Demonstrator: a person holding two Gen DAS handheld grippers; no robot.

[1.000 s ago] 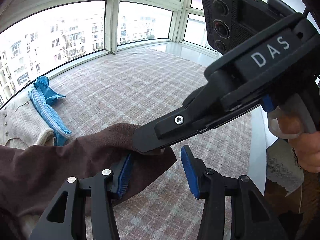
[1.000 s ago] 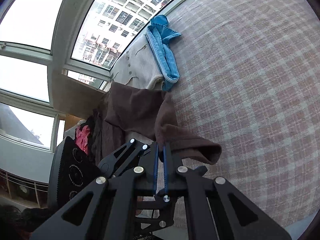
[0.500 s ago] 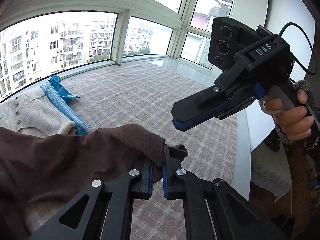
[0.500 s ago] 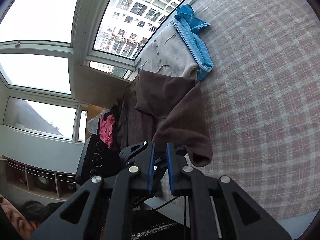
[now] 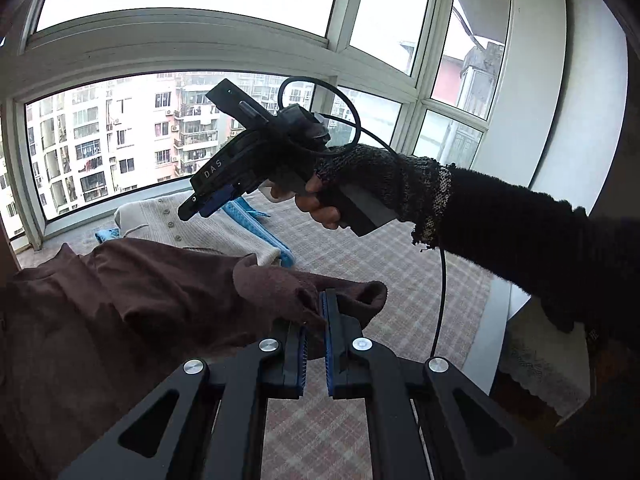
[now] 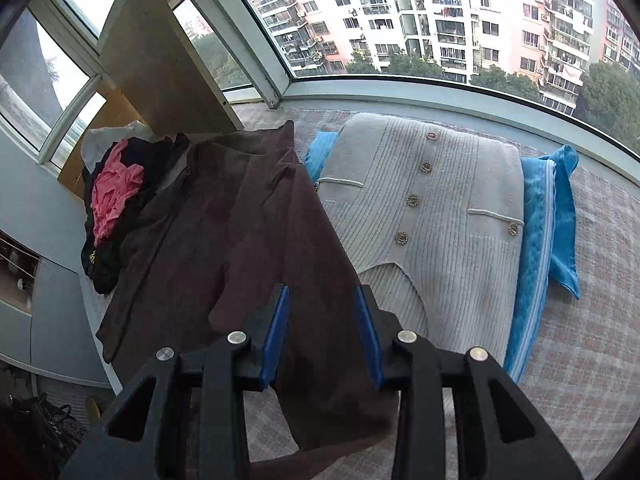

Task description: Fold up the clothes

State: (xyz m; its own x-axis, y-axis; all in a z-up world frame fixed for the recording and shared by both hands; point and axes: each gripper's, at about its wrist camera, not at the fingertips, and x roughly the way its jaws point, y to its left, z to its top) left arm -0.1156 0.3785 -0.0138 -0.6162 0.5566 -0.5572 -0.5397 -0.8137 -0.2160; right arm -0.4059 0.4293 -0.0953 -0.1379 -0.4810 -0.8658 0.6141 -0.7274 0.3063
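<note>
Pinching brown garment (image 5: 132, 304) cuff at lower centre of left view, left gripper (image 5: 316, 320) clamped on it | right gripper (image 6: 322, 320) jaws opening over brown cloth, pads not pressing it | cardigan (image 6: 432, 216) and blue garment (image 6: 540, 220) folded at right, on checked cloth (image 6: 592, 320)

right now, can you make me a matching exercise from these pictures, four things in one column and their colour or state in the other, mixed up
Things:
1. left claw
2. right claw
3. buttoned cardigan
4. garment under the cardigan

States or colours:
a. blue, sticking out at the cardigan's side
b. cream, lying folded on the checked cloth
c. clamped on a sleeve end of the brown top
d. opening, pads pressing on nothing, over the brown top

Pairs: 1-c, 2-d, 3-b, 4-a
</note>
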